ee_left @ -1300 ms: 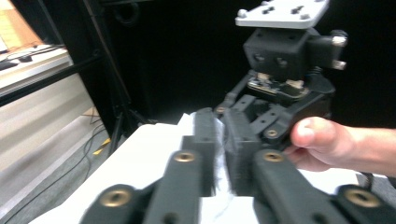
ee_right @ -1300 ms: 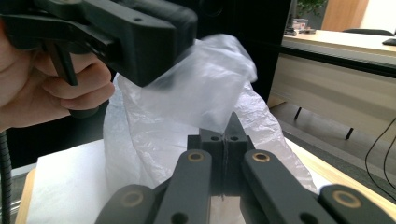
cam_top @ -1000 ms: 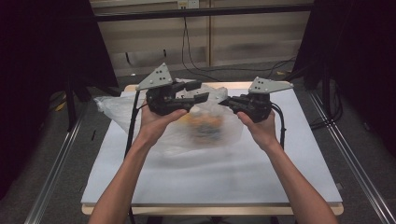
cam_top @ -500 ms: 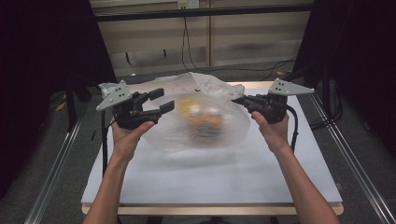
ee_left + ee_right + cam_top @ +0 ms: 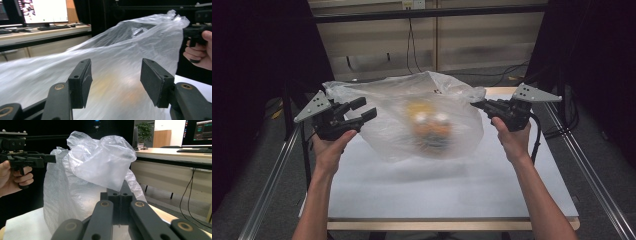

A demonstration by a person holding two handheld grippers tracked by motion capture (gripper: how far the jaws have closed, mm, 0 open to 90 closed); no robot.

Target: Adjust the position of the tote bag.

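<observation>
1. Clear plastic bag (image 5: pixel 412 117) hanging above the white surface (image 5: pixel 447 185), stretched out between both hands, pretty blurry in the high view.
2. Something orange-and-white (image 5: pixel 430 125) inside the bag, too smeared to tell what.
3. Right gripper (image 5: pixel 479 105) clamped tight on the bag's right edge; in the right gripper view, jaws pressed together with the film (image 5: pixel 100 167) pinched and billowing up above them.
4. Left gripper (image 5: pixel 362 109) at the bag's left side, jaws partway apart and just been closing a bit; in the left gripper view, film (image 5: pixel 115 75) right behind the gap, pads (image 5: pixel 83 80) not pressing on it.
5. Left gripper sitting slightly lower than the right.
</observation>
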